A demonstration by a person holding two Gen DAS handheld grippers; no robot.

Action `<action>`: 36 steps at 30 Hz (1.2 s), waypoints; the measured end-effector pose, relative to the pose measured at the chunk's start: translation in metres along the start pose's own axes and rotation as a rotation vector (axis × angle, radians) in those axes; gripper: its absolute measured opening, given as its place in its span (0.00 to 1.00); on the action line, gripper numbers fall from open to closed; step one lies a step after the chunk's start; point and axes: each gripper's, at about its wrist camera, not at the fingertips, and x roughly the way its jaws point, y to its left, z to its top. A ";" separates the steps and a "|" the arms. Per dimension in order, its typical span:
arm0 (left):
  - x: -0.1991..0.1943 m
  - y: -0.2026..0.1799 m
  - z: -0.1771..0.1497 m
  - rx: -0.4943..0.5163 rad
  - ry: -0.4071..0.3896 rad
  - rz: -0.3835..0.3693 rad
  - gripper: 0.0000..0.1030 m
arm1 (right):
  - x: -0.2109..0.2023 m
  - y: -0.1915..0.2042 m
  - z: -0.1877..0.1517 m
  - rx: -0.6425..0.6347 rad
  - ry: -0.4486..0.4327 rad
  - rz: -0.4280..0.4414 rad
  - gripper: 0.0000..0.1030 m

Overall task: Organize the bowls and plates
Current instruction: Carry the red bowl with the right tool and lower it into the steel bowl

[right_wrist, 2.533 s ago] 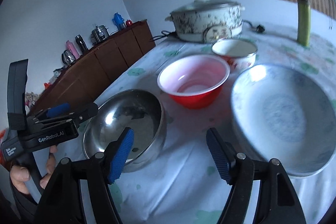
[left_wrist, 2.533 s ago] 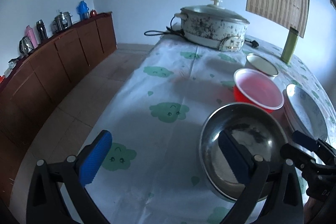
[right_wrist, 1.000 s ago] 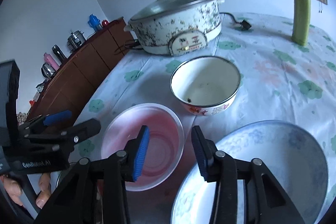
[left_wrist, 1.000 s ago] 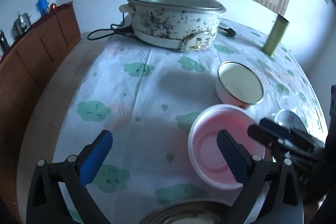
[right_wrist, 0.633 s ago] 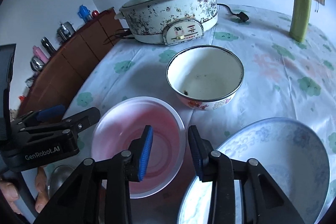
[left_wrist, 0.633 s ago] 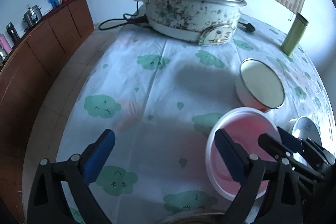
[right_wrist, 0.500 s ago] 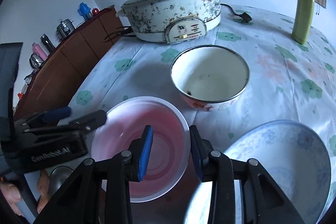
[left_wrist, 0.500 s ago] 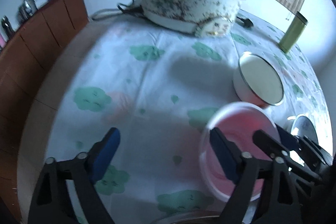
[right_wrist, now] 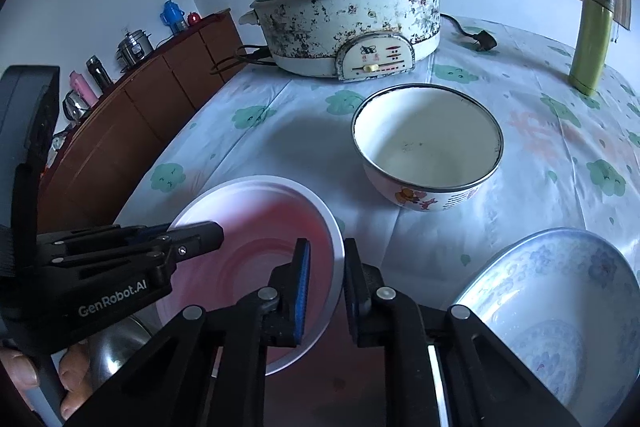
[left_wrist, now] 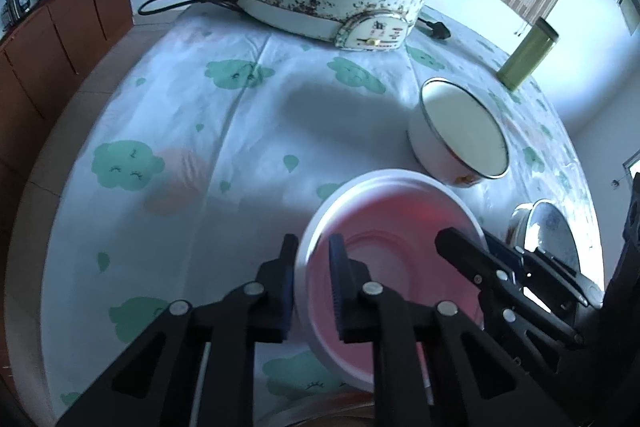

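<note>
We have both tools on the red bowl (right_wrist: 256,251), one on each side of its rim, and we judge this two-sided hold is there to keep a light plastic bowl level as it is carried. The right tool (right_wrist: 323,283) is closed across the rim on the side nearest the blue-patterned plate (right_wrist: 560,311), with one pad inside the bowl and the other outside. The left tool (left_wrist: 310,275) is clamped the same way on the opposite edge, its fingers straddling the white lip. The bowl's rim looks blurred in both views, so we cannot tell whether it sits on the counter (left_wrist: 240,131) or is just off it. Taking the red bowl as our landmark, the white enamel bowl (right_wrist: 428,143) stands just beyond it, apart from it, and the electric cooker (right_wrist: 352,27) sits farther beyond that. The blue-patterned plate lies close on the bowl's right, and the steel bowl (right_wrist: 116,343) shows at its near left, partly under the left tool. A green flask (right_wrist: 592,39) stands well beyond and to the right. We take the steel bowl as the likely nest for the red one, since it is wider. Gripping only at the thin lip risks the rim flexing or slipping, so we would keep both tools moving together.
</note>
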 end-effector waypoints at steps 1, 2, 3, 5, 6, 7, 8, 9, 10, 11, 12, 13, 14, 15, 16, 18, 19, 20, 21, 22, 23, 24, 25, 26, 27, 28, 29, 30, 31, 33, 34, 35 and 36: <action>0.000 0.001 0.000 -0.005 -0.003 -0.009 0.13 | -0.001 -0.002 0.000 0.013 -0.005 0.006 0.15; -0.002 0.003 0.001 -0.013 -0.009 -0.023 0.13 | -0.002 -0.004 0.000 0.030 -0.009 0.018 0.14; -0.004 0.003 0.001 -0.018 -0.019 -0.035 0.13 | -0.003 -0.007 0.000 0.045 -0.011 0.029 0.13; -0.009 0.004 0.002 -0.022 -0.037 -0.040 0.13 | -0.005 -0.011 0.000 0.074 -0.017 0.051 0.12; -0.011 0.004 0.002 -0.022 -0.046 -0.044 0.13 | -0.006 -0.012 0.000 0.082 -0.022 0.060 0.12; -0.014 0.004 0.002 -0.019 -0.054 -0.045 0.13 | -0.007 -0.011 0.001 0.082 -0.026 0.062 0.12; -0.016 0.003 0.002 -0.018 -0.065 -0.041 0.13 | -0.008 -0.010 0.001 0.077 -0.034 0.062 0.12; -0.018 0.003 0.002 -0.017 -0.072 -0.038 0.13 | -0.011 -0.008 0.002 0.071 -0.045 0.065 0.12; -0.018 0.003 0.003 -0.017 -0.074 -0.036 0.13 | -0.013 -0.007 0.002 0.063 -0.052 0.065 0.12; -0.017 0.003 0.003 -0.019 -0.073 -0.037 0.13 | -0.014 -0.005 0.002 0.052 -0.059 0.060 0.12; -0.016 0.004 0.003 -0.022 -0.071 -0.035 0.13 | -0.016 -0.004 0.002 0.049 -0.066 0.056 0.12; -0.015 0.004 0.003 -0.023 -0.069 -0.033 0.13 | -0.016 -0.004 0.002 0.052 -0.067 0.056 0.12; -0.014 0.004 0.003 -0.025 -0.069 -0.033 0.13 | -0.015 -0.005 0.002 0.056 -0.068 0.059 0.12; -0.014 0.004 0.003 -0.025 -0.067 -0.033 0.13 | -0.016 -0.005 0.003 0.057 -0.070 0.060 0.12; -0.015 0.003 0.003 -0.023 -0.070 -0.034 0.13 | -0.016 -0.005 0.003 0.058 -0.073 0.059 0.12; -0.022 0.001 0.004 -0.015 -0.095 -0.042 0.13 | -0.021 -0.006 0.006 0.064 -0.089 0.068 0.12; -0.027 0.000 0.004 -0.009 -0.111 -0.045 0.13 | -0.024 -0.006 0.007 0.063 -0.100 0.071 0.12; -0.034 -0.002 0.004 0.001 -0.133 -0.048 0.13 | -0.028 -0.006 0.008 0.059 -0.112 0.071 0.12; -0.038 -0.004 0.003 0.008 -0.146 -0.048 0.13 | -0.032 -0.005 0.009 0.058 -0.123 0.072 0.12; -0.041 -0.006 0.003 0.013 -0.156 -0.047 0.13 | -0.036 -0.004 0.010 0.058 -0.135 0.074 0.12; -0.045 -0.007 0.004 0.018 -0.170 -0.047 0.13 | -0.040 -0.004 0.011 0.057 -0.146 0.075 0.12; -0.047 -0.007 0.004 0.019 -0.178 -0.047 0.13 | -0.044 -0.003 0.013 0.059 -0.156 0.078 0.12; -0.050 -0.008 0.005 0.018 -0.186 -0.051 0.13 | -0.046 -0.003 0.014 0.060 -0.161 0.083 0.12; -0.052 -0.007 0.005 0.015 -0.189 -0.059 0.13 | -0.049 -0.003 0.014 0.061 -0.164 0.087 0.12; -0.055 -0.007 0.006 0.010 -0.193 -0.071 0.13 | -0.052 -0.003 0.015 0.066 -0.167 0.092 0.12; -0.058 -0.007 0.006 0.010 -0.198 -0.075 0.13 | -0.055 -0.002 0.015 0.070 -0.170 0.096 0.12; -0.062 -0.008 0.006 0.011 -0.207 -0.071 0.13 | -0.059 -0.001 0.015 0.069 -0.171 0.100 0.12; -0.067 -0.008 0.005 0.010 -0.217 -0.067 0.13 | -0.062 0.000 0.015 0.068 -0.172 0.104 0.12; -0.073 -0.009 0.004 0.010 -0.228 -0.066 0.13 | -0.066 0.002 0.015 0.067 -0.174 0.108 0.12; -0.083 -0.010 0.000 0.008 -0.244 -0.067 0.13 | -0.074 0.005 0.014 0.059 -0.183 0.111 0.12; -0.087 -0.009 -0.002 0.004 -0.248 -0.067 0.13 | -0.079 0.007 0.013 0.057 -0.187 0.117 0.12; -0.091 -0.008 -0.005 0.001 -0.252 -0.066 0.13 | -0.084 0.010 0.012 0.056 -0.189 0.124 0.12; -0.096 -0.008 -0.008 0.002 -0.255 -0.059 0.13 | -0.087 0.012 0.011 0.053 -0.189 0.127 0.12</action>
